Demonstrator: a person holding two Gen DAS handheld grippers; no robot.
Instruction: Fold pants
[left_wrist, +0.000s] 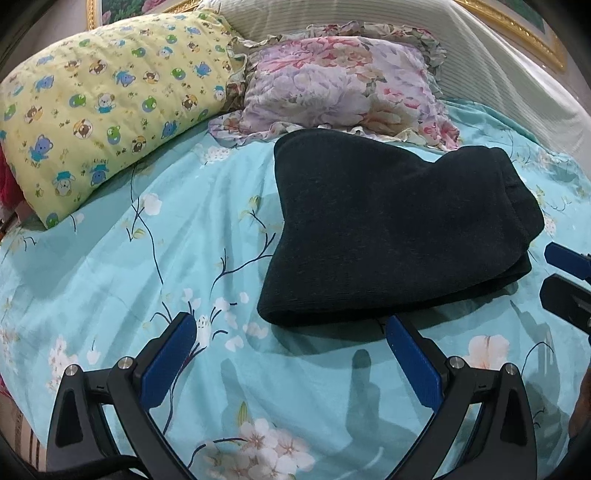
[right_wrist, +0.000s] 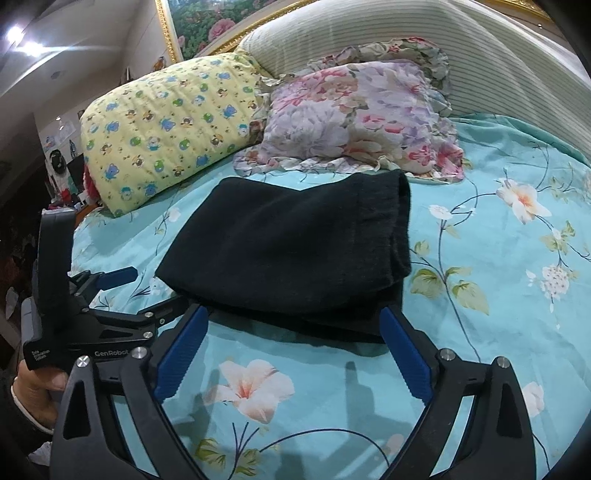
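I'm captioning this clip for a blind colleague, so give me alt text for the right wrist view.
Folded black pants lie on a turquoise floral bedsheet, just beyond the open blue pads of the right hand-held gripper, which holds nothing. Behind them rest a yellow cartoon-print pillow and a floral ruffled pillow; the left hand-held gripper is at left.

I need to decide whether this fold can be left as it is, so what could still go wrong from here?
1. The black pants sit in loose layers, and the lower layer sticks out along the near edge, so the stack may slump or spread.
2. The right gripper hangs open with its fingers close to that edge; a careless move could snag it.
3. The far end reaches the floral pillow, so shifting that pillow might disturb the fold.
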